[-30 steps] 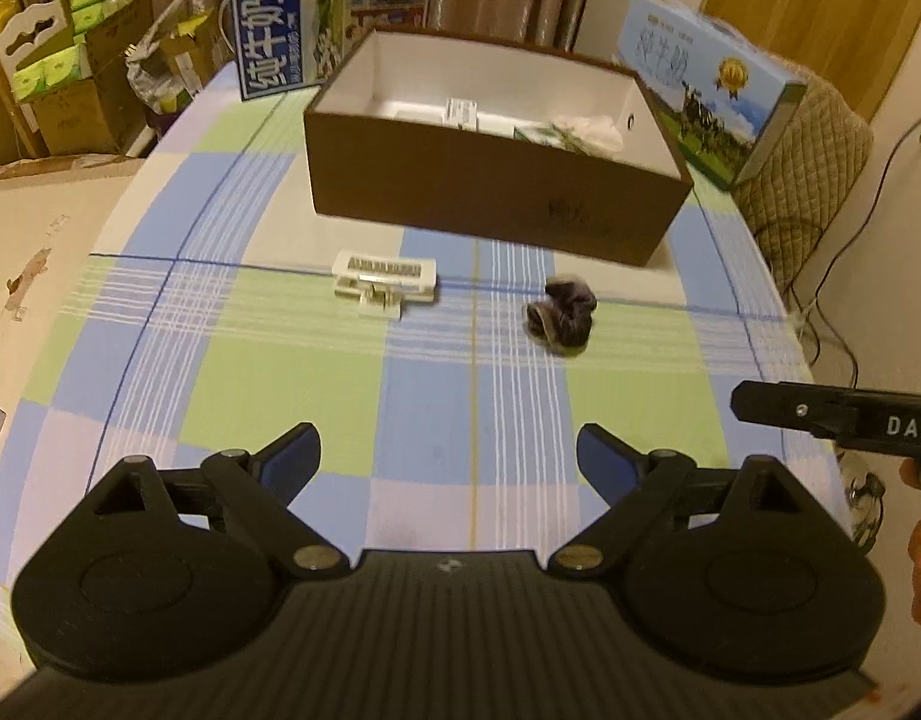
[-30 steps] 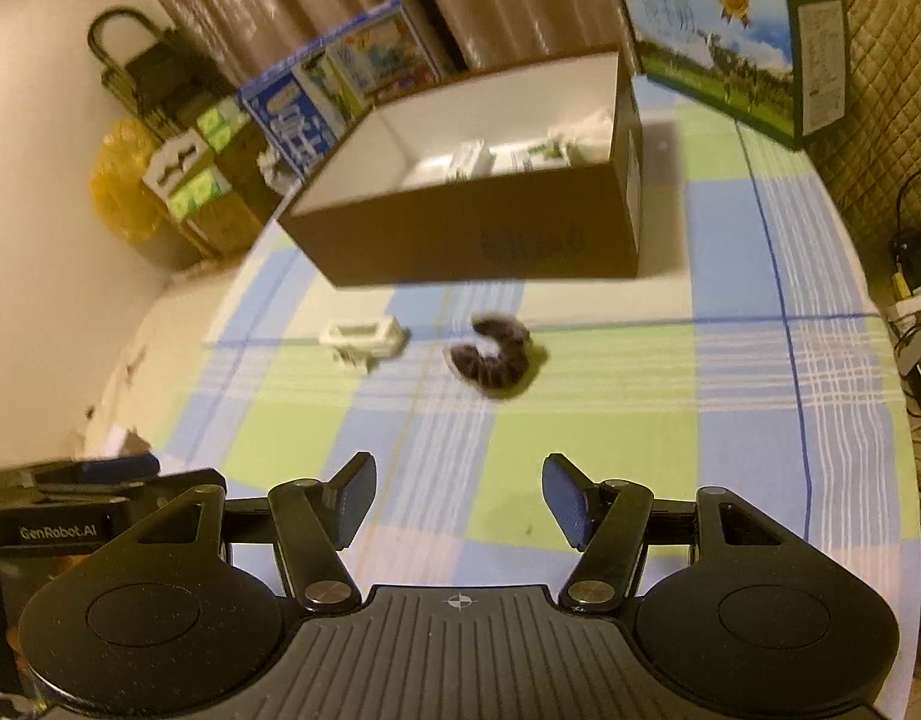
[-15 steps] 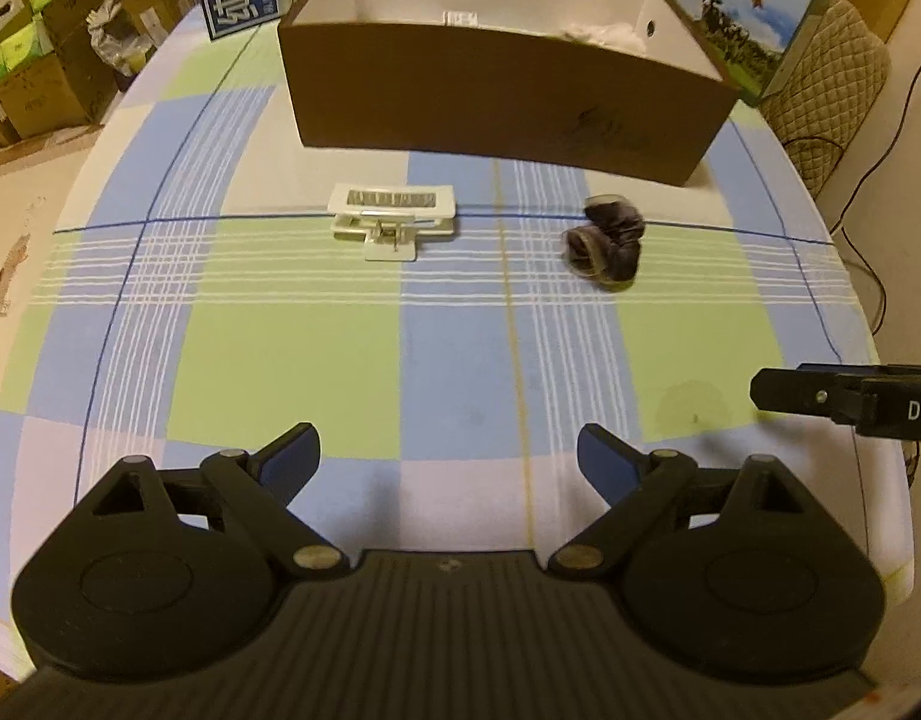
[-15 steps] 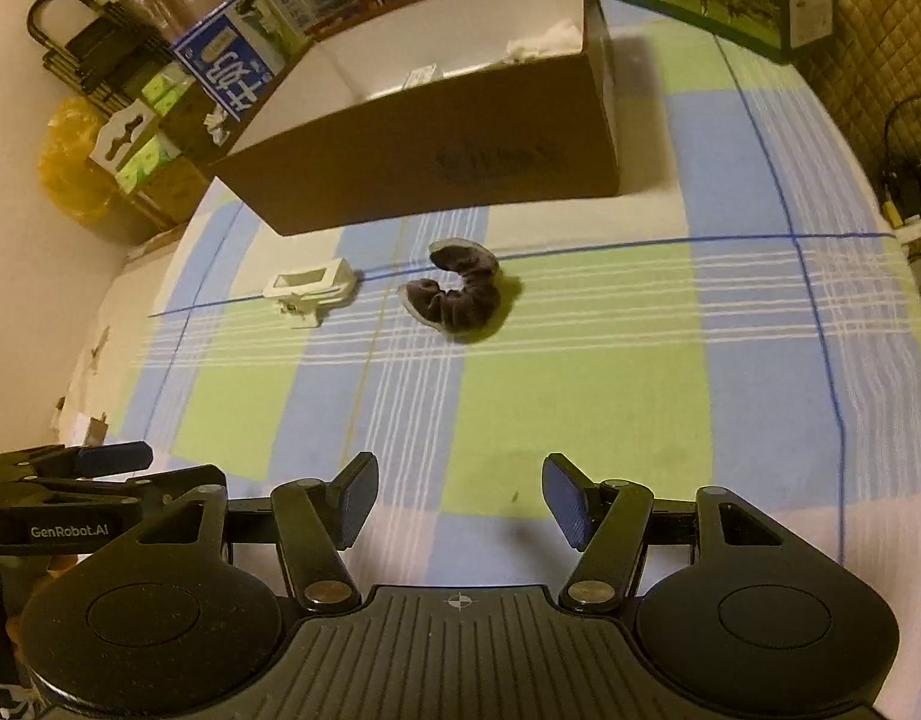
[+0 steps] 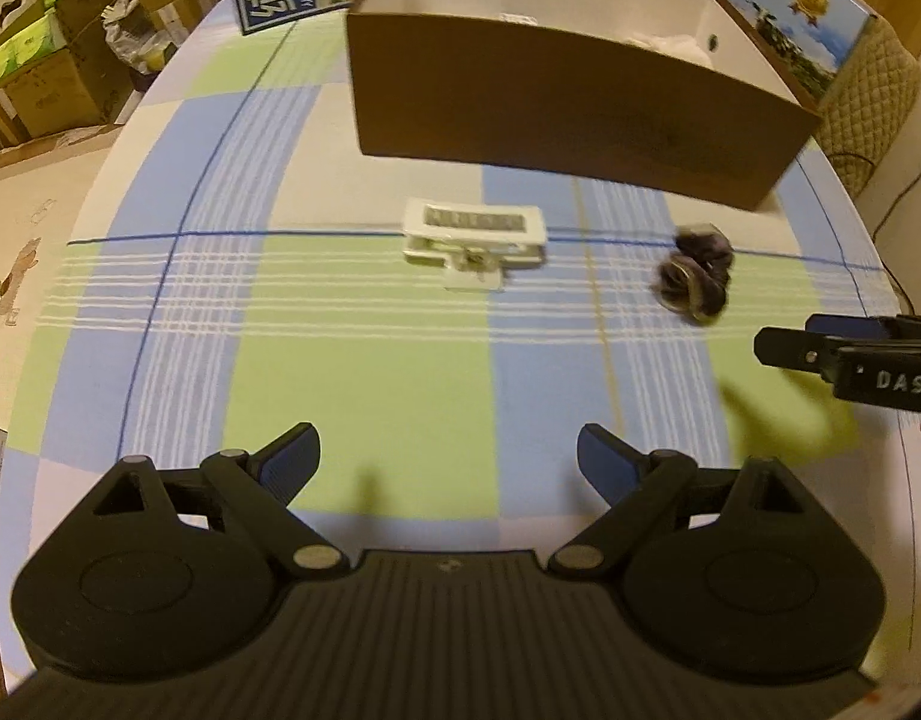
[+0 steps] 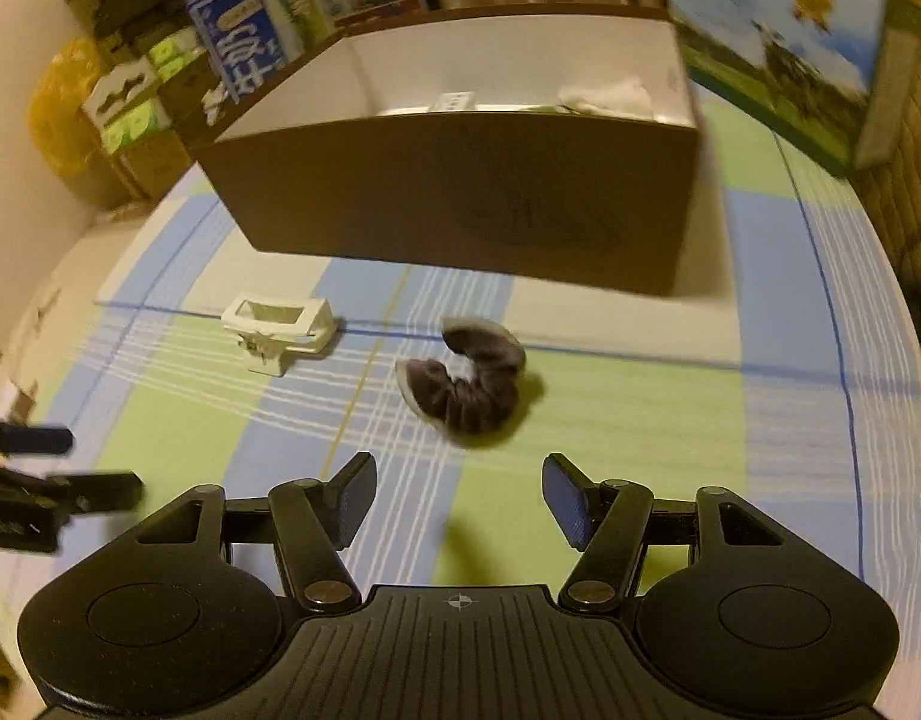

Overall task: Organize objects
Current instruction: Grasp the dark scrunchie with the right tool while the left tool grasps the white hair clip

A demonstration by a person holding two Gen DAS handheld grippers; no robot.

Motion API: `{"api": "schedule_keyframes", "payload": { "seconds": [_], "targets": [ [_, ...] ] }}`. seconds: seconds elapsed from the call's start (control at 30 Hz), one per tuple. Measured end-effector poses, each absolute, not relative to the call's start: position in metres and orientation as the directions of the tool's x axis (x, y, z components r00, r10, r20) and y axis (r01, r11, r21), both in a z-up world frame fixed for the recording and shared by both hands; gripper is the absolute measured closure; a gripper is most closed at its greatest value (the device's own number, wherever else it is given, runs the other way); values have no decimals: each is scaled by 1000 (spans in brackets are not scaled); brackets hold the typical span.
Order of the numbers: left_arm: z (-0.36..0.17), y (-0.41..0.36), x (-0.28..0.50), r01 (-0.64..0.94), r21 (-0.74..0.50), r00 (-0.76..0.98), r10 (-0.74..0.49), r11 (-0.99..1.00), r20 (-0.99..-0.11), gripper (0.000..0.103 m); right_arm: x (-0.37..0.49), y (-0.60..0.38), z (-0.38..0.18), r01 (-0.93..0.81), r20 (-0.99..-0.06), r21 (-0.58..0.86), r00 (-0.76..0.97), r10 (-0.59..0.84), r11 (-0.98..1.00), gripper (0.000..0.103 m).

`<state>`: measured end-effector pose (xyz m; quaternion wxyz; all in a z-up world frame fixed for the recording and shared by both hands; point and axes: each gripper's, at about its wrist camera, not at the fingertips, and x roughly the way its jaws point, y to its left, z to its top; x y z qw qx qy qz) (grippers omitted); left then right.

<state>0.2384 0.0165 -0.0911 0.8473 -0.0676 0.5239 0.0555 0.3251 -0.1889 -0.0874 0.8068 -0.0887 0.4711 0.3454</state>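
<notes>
dark scrunchie [image 6: 469, 384] near table [image 5: 364, 396] far edge judged soft, light; pinched across its bunched middle. left gripper [image 5: 448, 456] and right gripper [image 6: 459, 495] both open, empty.

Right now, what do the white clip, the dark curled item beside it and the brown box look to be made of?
White clip: likely hard plastic, smooth and slightly glossy, with crisp moulded edges. Dark curled item: soft fabric, probably velvety or plush, going by its gathered folds and matte nap; blur leaves the type open. Brown box: cardboard, matte brown outside, white inside, with thin flat walls.
</notes>
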Motion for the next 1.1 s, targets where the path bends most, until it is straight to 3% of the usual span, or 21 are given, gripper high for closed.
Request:
{"api": "schedule_keyframes", "payload": {
  "seconds": [0.37,0.83,0.87,0.97,1.1],
  "targets": [
    [-93,44,259,-172,-66,465,22,983,-885,12,350,-155,-117,-699,-837,83,338,431,710,44],
    [-104,45,281,-134,-79,468,-7,988,-884,12,364,-138,-128,-738,-816,104,320,482,666,44],
    [-105,45,283,-131,-79,469,-9,988,-883,12,364,-138,-128,-739,-808,107,325,491,665,46],
    [-107,42,288,-120,-77,471,-11,990,-882,12,364,-137,-128,-738,-801,108,332,498,666,72],
    [-109,41,294,-108,-79,474,-19,991,-880,12,367,-142,-128,-723,-798,129,331,504,679,82]
  ]
}}
